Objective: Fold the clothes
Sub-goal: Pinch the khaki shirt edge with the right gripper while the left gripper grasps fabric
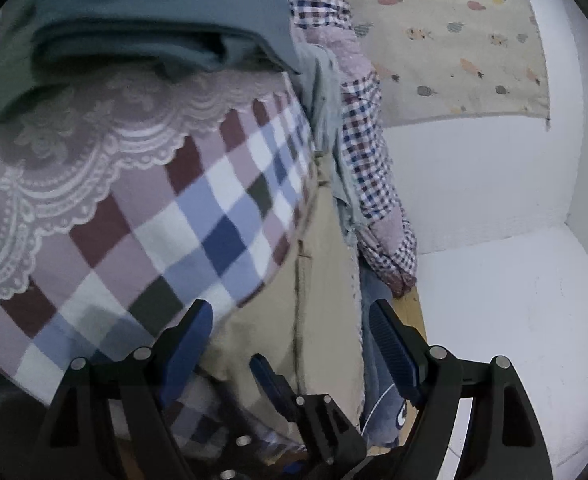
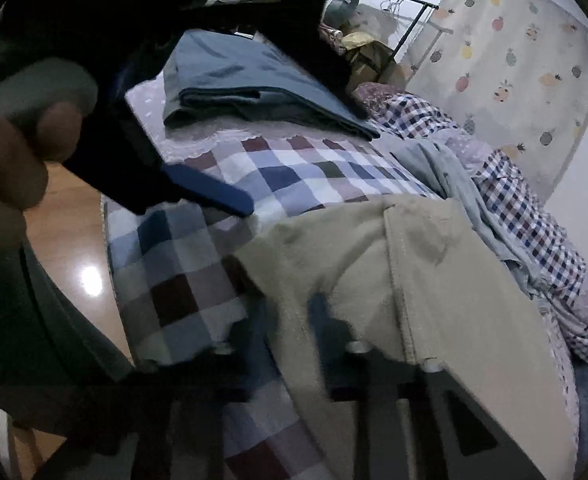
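Khaki trousers (image 1: 294, 280) are lying in the lower centre of the left wrist view, spread over a checked blanket (image 1: 165, 240) of maroon, blue and white squares. In the right wrist view the same khaki garment (image 2: 434, 280) is filling the lower centre and lower right, with one flat layer overlapping another along a stitched edge.

The left gripper (image 1: 289, 344) is sitting at the bottom of its own view with its two blue-padded fingers (image 1: 394, 348) spread wide apart, the khaki fabric lying between them without being pinched. It is also showing in the upper left of the right wrist view, where a person's hand (image 2: 9, 168) is gripping its handle.

The right gripper (image 2: 298, 320) is appearing dark and blurred at the bottom of its view, partly covered by khaki cloth, so I cannot tell whether it is apart or closed.

A folded teal garment (image 1: 133, 20) is resting in the upper left on a lace-edged cloth (image 1: 93, 140). A small-checked shirt (image 1: 366, 152) and a pale grey-green garment (image 1: 322, 92) are lying crumpled along the right of the blanket. A fruit-patterned cloth (image 1: 454, 40) is hanging on the white wall in the upper right
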Available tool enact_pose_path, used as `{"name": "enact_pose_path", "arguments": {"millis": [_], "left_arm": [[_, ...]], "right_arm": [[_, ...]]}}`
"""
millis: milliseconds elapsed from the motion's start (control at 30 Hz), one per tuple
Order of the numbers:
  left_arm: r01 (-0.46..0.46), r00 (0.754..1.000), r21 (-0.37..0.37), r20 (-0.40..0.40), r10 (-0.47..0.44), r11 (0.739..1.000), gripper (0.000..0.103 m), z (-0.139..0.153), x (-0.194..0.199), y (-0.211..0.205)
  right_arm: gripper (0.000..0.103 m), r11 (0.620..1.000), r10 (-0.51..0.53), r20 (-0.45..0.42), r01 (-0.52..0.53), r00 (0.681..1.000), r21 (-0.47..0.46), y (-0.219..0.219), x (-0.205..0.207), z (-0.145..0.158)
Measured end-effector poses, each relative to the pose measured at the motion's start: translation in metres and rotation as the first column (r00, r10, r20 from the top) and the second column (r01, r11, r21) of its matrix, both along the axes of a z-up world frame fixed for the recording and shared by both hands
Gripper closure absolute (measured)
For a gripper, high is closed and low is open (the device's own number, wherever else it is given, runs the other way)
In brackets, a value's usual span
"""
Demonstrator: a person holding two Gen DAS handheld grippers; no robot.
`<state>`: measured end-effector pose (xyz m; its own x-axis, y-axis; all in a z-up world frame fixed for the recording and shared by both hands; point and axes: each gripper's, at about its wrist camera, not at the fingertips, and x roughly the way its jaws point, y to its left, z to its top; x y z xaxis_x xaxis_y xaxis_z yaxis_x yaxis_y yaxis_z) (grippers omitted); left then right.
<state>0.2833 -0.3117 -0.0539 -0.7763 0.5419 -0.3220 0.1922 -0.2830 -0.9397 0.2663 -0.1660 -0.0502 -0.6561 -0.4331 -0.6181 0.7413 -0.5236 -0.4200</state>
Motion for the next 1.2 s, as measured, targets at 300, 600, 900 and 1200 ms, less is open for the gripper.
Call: {"name": "enact_pose_path", "arguments": {"millis": [300,600,900,1200], "left_arm": [[0.077,0.997,-0.018,-0.01,-0.078,0.997,0.02,0.004,-0.012,0.026],[0.094,0.996,0.005,-0.007,-0.094,0.996,0.046,0.004,-0.016,0.032],[0.065,0.998,-0.026,0.01,-0.065,0.998,0.097,0.007,-0.018,0.031],[0.086,0.992,0.024,-0.09,-0.084,0.996,0.099,0.023,-0.012,0.027]], "right_arm": [[0.098,0.989,0.022,0.078,-0.01,0.997,-0.15,0.022,-0.004,0.046],[0.097,0.988,0.039,0.083,-0.026,0.996,-0.152,0.023,0.01,0.054],[0.041,0.995,0.012,-0.006,-0.013,1.0,-0.101,0.026,0.027,0.044],[0.027,0.998,-0.07,-0.166,0.07,0.984,-0.008,0.02,0.025,0.033]]}}
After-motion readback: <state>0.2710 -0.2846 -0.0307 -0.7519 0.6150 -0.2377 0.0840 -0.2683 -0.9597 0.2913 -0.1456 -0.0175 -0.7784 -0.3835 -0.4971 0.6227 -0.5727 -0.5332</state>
